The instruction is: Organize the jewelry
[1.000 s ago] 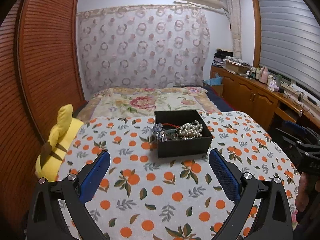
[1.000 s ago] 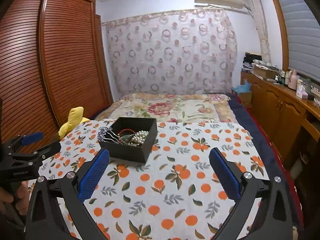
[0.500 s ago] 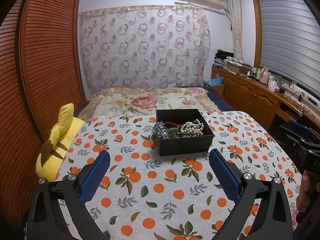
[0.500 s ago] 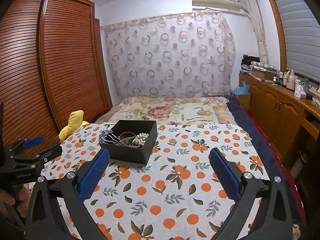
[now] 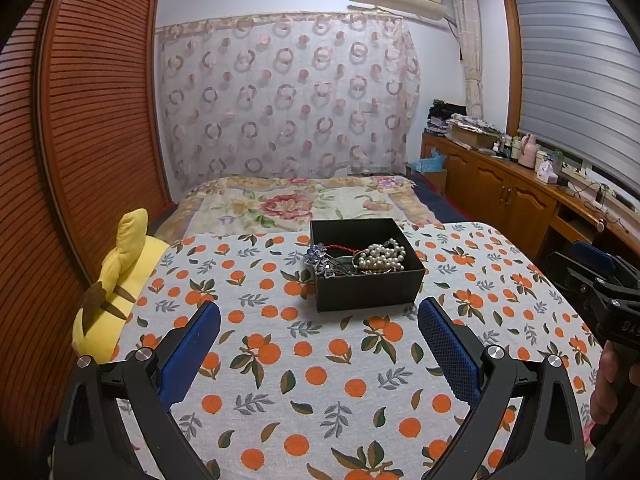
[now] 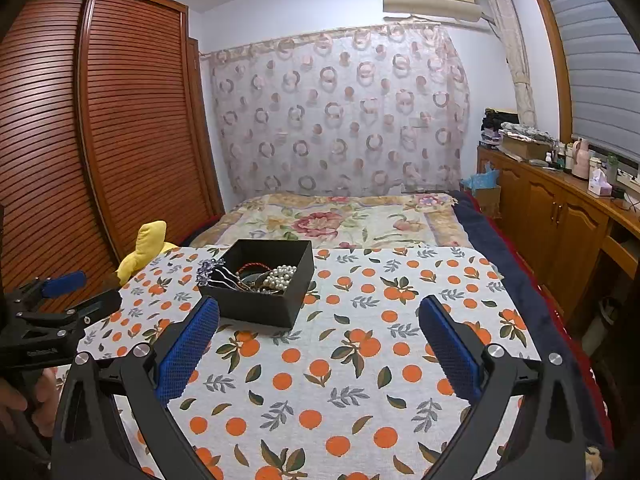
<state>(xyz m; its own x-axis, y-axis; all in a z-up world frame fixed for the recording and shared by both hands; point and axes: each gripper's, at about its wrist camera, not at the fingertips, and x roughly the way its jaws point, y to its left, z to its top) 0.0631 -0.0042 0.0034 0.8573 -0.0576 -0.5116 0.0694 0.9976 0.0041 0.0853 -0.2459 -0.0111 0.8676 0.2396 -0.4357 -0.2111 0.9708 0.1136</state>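
On the orange-print tablecloth (image 5: pixel 304 364), left wrist view: a black open box (image 5: pixel 366 266), standing past the fingertips and slightly right of centre, apart from both pads. Contents — a pearl strand (image 5: pixel 382 256) heaped at the right, a red cord (image 5: pixel 340 247) along the back, and a blue flower hairpin (image 5: pixel 318 258) leaning over the left wall. Left gripper (image 5: pixel 319 320): blue-padded fingers spread wide, nothing between them, held above the cloth short of the box. Yellow plush toy (image 5: pixel 116 276) at the cloth's left edge. Right gripper (image 5: pixel 592 280) visible at the far right, fingers parted, a hand beneath it.

On the same cloth (image 6: pixel 360 360), right wrist view: the box (image 6: pixel 260 284) sits toward the left, its near corner just beyond the left fingertip. Pearl strand (image 6: pixel 282 274), red cord (image 6: pixel 256 267) and flower hairpin (image 6: pixel 210 270) visible inside — the hairpin over the left rim. Right gripper (image 6: pixel 319 316): fingers wide apart, empty. Left gripper (image 6: pixel 60 304) at the left edge, parted, well short of the box. Plush toy (image 6: pixel 148 244) behind it, partly hidden.
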